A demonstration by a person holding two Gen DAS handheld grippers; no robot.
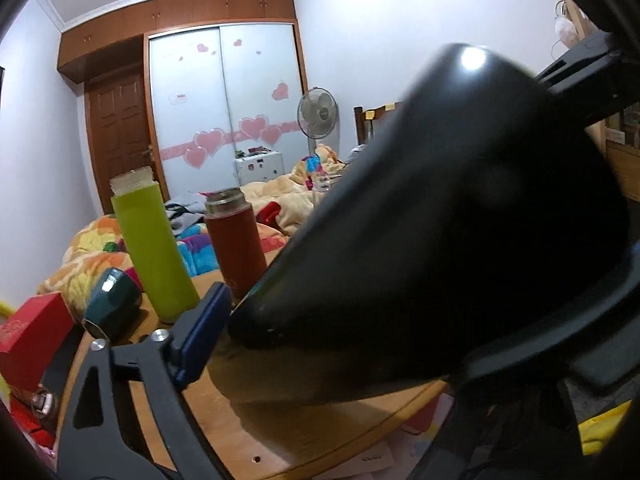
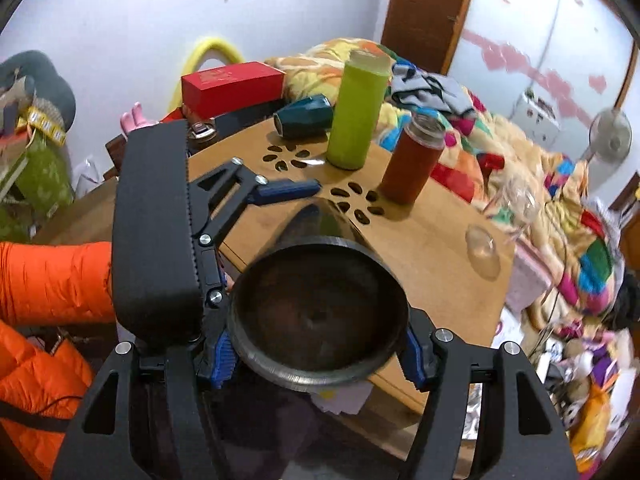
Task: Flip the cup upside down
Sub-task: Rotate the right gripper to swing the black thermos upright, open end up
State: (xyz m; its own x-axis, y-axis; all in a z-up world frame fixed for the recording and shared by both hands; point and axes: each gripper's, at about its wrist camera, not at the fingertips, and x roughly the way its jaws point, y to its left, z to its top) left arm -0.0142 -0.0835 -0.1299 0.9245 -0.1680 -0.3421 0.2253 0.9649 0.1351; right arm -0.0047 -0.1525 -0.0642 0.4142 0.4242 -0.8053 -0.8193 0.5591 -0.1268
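Observation:
A large black cup [image 2: 320, 312] is held tilted over the wooden table's near edge [image 2: 440, 264]. In the right wrist view its round mouth faces the camera, and my right gripper [image 2: 316, 356] has its blue pads [image 2: 218, 364] pressed on the cup's rim from both sides. My left gripper's body and one blue finger [image 2: 288, 192] reach in from the left, beside the cup's far end. In the left wrist view the cup [image 1: 460, 220] fills the right half, and a blue pad [image 1: 200, 332] touches its narrow end. The left gripper's other finger is hidden behind the cup.
On the table stand a green bottle [image 2: 356, 112] and a red-brown bottle [image 2: 412, 160]. A dark teal cup [image 2: 304, 116] lies on its side and a clear glass [image 2: 508, 216] is tipped over. A red box [image 2: 232, 86] sits at the far left. A cluttered bed lies beyond.

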